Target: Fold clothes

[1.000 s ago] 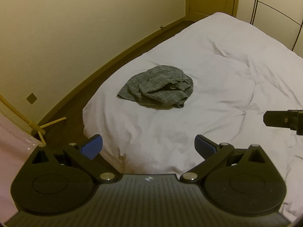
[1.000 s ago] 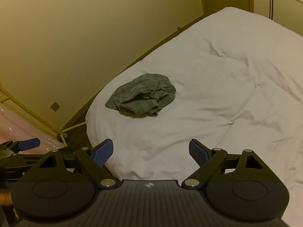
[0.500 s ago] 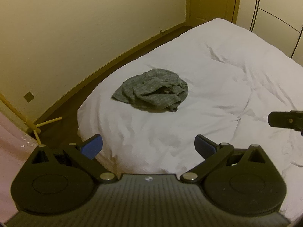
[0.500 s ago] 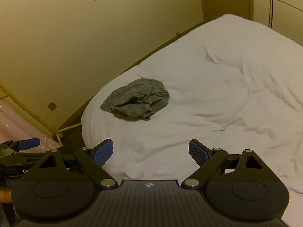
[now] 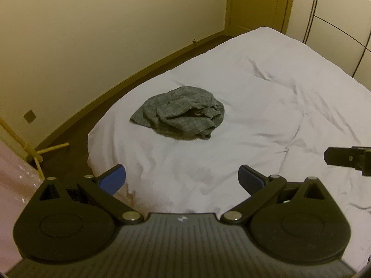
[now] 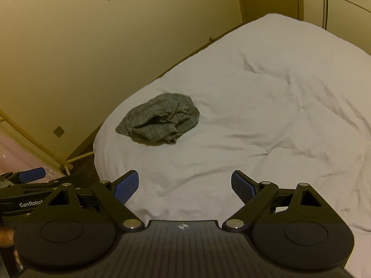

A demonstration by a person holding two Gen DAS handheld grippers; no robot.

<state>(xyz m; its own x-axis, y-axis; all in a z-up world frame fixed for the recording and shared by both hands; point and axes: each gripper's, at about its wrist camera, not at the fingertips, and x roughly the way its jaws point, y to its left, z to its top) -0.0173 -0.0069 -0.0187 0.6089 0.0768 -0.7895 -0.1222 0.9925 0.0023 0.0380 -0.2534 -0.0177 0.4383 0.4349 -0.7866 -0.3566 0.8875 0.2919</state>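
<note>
A crumpled grey checked garment (image 5: 179,113) (image 6: 160,120) lies in a heap on the white duvet (image 5: 266,115) (image 6: 266,115), near the bed's left edge. My left gripper (image 5: 182,180) is open, well short of the garment, with nothing between its blue pads. My right gripper (image 6: 184,186) is open too and empty, also well back from the garment. The tip of the right gripper shows at the right edge of the left wrist view. In the right wrist view the left gripper (image 6: 30,180) sits at the lower left.
A yellow wall (image 5: 92,34) runs along the bed's left side, with a strip of dark floor (image 5: 74,136) between. A wooden stand (image 5: 34,155) is at the left. A door (image 5: 257,2) and wardrobe panels (image 5: 340,23) lie beyond the bed.
Both grippers have drawn back and tilted up a little, so the garment looks smaller and farther in both views. Both stay open.
</note>
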